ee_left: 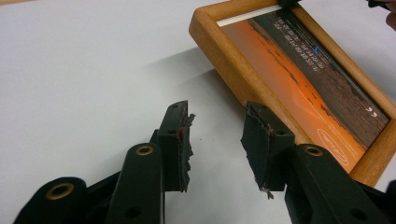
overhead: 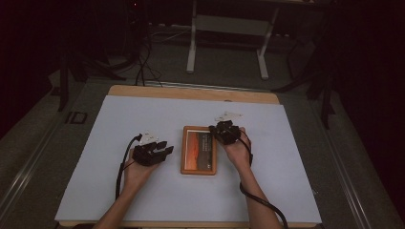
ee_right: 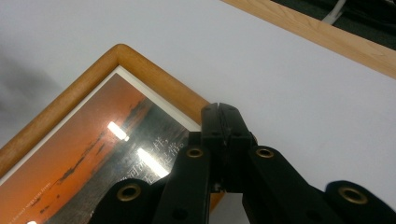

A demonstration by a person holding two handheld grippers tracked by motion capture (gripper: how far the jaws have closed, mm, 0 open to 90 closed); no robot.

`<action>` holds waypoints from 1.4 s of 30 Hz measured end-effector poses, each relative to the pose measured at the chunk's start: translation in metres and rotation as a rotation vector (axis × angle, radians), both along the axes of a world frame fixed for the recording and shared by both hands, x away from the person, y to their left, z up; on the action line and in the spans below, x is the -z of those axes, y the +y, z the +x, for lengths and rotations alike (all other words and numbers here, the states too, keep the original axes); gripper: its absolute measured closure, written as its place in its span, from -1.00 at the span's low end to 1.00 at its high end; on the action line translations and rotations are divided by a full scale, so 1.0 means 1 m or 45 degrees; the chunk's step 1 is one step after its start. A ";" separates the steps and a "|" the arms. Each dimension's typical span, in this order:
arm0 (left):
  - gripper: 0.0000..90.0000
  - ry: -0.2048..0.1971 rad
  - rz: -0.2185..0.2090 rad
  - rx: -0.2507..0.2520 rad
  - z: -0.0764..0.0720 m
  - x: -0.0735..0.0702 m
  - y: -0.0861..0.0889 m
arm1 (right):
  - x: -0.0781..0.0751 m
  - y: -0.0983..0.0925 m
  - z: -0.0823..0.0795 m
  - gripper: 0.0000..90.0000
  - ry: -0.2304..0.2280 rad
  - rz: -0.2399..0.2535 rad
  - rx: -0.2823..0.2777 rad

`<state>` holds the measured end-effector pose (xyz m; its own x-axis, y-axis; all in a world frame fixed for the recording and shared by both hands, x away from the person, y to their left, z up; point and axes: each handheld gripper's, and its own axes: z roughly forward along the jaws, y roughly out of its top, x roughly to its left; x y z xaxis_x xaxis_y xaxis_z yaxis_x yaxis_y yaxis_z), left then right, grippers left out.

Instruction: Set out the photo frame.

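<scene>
A wooden picture frame (overhead: 198, 150) holding an orange sunset print lies flat on the white sheet in the middle of the table. My left gripper (overhead: 167, 149) rests just left of the frame with its jaws open. In the left gripper view the gap in my left gripper (ee_left: 217, 116) holds nothing but bare sheet, and one jaw sits close beside the frame's wooden edge (ee_left: 233, 70). My right gripper (overhead: 213, 130) is at the frame's far right corner. In the right gripper view my right gripper (ee_right: 222, 109) is shut with nothing between its jaws, its tip over the frame's border (ee_right: 154, 77).
The white sheet (overhead: 143, 119) covers most of the wooden table (overhead: 191, 93), whose far edge shows beyond it. Behind the table stand white desk legs (overhead: 192, 47) on a grey floor with cables (overhead: 143, 67). Black cables trail from both grippers toward the near edge.
</scene>
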<state>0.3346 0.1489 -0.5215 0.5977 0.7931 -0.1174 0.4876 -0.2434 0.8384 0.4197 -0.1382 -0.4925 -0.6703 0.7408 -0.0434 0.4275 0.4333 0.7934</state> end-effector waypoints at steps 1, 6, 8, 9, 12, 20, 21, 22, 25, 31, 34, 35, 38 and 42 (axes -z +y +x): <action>0.36 0.000 0.002 0.000 0.000 0.000 0.000 | 0.001 -0.001 0.000 0.99 0.006 -0.002 0.011; 0.36 -0.001 0.002 -0.005 0.000 0.000 0.000 | 0.004 -0.005 0.002 0.99 0.026 0.011 0.040; 0.36 0.000 0.003 -0.005 0.000 0.000 0.000 | 0.006 -0.008 0.002 0.99 0.030 0.016 0.048; 0.36 0.000 0.003 -0.005 0.000 0.000 0.000 | 0.006 -0.009 0.003 0.99 0.035 0.017 0.052; 0.36 0.000 0.003 -0.005 0.000 0.000 0.000 | 0.007 -0.010 0.003 0.99 0.039 0.014 0.055; 0.34 0.003 -0.001 -0.003 0.000 -0.001 -0.001 | 0.022 -0.021 0.010 0.99 0.103 -0.012 0.128; 0.34 0.004 -0.001 -0.004 0.000 -0.001 -0.001 | 0.025 -0.021 0.011 0.99 0.104 -0.018 0.134; 0.33 0.004 0.000 -0.006 -0.001 -0.001 -0.002 | 0.025 -0.022 0.011 0.99 0.107 -0.003 0.134; 0.31 0.006 -0.007 0.001 -0.001 -0.002 -0.003 | 0.025 -0.023 0.012 1.00 0.120 0.004 0.132; 0.27 -0.002 -0.009 0.011 -0.003 -0.006 -0.005 | 0.025 -0.024 0.012 1.00 0.128 0.018 0.138; 0.24 0.004 -0.019 0.007 -0.003 -0.008 -0.004 | 0.025 -0.024 0.012 1.00 0.127 0.024 0.139; 0.23 0.008 -0.024 0.004 -0.003 -0.009 -0.004 | 0.026 -0.024 0.012 1.00 0.124 0.024 0.137; 0.19 0.021 -0.036 0.007 -0.004 -0.013 -0.005 | 0.026 -0.024 0.012 1.00 0.122 0.031 0.135; 0.17 0.027 -0.050 0.019 -0.007 -0.018 -0.007 | 0.026 -0.025 0.012 1.00 0.121 0.033 0.136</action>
